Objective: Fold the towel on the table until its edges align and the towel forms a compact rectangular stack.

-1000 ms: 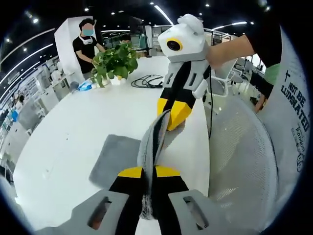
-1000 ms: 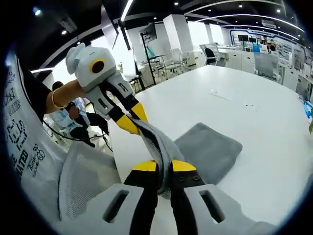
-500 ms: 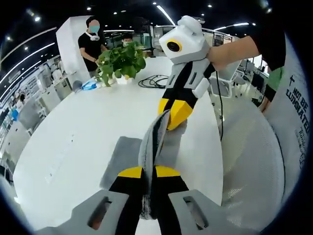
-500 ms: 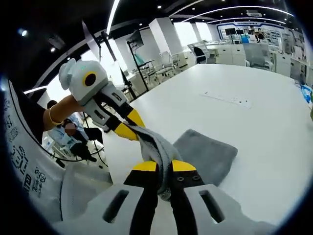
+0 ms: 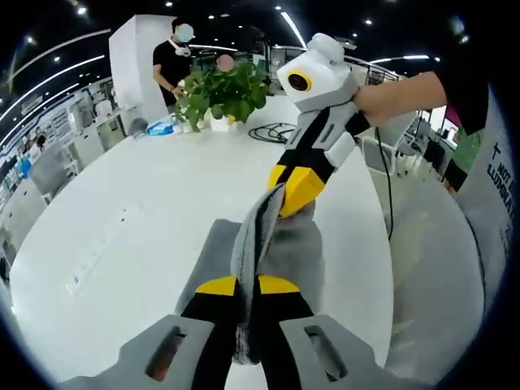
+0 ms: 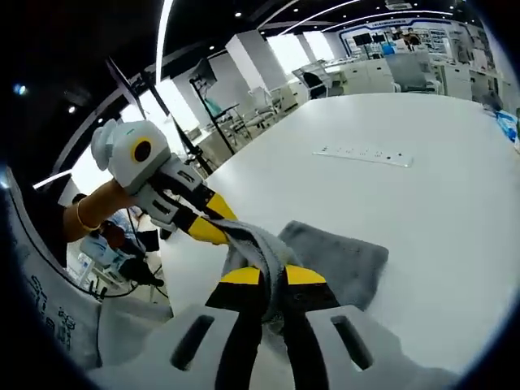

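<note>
In the left gripper view, the left gripper (image 5: 247,286) is seen with its two yellow-tipped jaws closed on an edge of the grey towel (image 5: 258,244), which is pinched upright between them. The same edge is clamped farther along by the right gripper (image 5: 291,185), whose yellow tips are pressed together on the cloth. Between the two grips the towel is drawn into a raised ridge, and the rest of it is spread flat on the white bench (image 5: 146,211) beneath.

In the right gripper view, the right gripper (image 6: 262,276) is closed on the towel (image 6: 341,260), and the left gripper (image 6: 210,223) is seen holding the other end of the bunched edge; the flat part lies on the bench (image 6: 439,187) to the right.

Near the far end of the bench one potted plant (image 5: 223,91) is set, with a coil of black cable (image 5: 272,132) beside it and a small blue item, too blurred to identify, at its left. One long white strip (image 6: 363,154) with small marks lies flat on the bench, well apart from the towel. Two people (image 5: 175,61) are partly hidden behind the plant. A mesh chair back (image 5: 422,268) is cut off at the bench edge. How many layers the towel has cannot be told.
</note>
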Action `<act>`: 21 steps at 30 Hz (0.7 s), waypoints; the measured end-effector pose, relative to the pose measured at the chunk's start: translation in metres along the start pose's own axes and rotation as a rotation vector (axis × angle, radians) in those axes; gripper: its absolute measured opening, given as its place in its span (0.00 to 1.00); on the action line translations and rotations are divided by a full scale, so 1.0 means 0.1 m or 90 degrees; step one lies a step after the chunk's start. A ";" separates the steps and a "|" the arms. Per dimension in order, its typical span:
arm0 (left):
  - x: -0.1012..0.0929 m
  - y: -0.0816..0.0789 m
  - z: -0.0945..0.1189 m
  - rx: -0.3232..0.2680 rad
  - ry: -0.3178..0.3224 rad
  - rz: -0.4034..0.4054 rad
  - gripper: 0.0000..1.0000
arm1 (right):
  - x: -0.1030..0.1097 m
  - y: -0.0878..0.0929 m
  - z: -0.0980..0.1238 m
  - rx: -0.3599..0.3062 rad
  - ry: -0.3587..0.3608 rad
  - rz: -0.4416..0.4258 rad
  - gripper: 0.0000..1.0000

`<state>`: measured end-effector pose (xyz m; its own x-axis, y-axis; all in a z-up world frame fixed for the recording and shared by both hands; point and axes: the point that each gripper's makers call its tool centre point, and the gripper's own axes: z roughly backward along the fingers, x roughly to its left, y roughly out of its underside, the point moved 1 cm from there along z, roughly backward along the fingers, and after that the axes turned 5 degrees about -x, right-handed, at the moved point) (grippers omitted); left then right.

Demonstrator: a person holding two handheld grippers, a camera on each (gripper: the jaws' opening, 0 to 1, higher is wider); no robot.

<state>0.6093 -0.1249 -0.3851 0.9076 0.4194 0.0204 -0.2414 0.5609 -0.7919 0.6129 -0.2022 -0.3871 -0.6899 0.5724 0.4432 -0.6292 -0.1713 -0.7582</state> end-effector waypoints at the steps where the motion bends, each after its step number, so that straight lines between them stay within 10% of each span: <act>1: 0.05 0.03 -0.04 0.001 -0.001 0.003 0.07 | -0.02 0.00 -0.02 0.002 0.001 0.001 0.05; 21: 0.31 0.46 -0.61 0.073 0.025 0.010 0.07 | -0.58 0.21 -0.43 0.029 0.026 -0.067 0.06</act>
<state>0.6472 -0.1297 -0.4587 0.9156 0.4017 -0.0181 -0.2920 0.6335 -0.7165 0.6554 -0.2045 -0.4492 -0.6045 0.6207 0.4993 -0.7139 -0.1440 -0.6852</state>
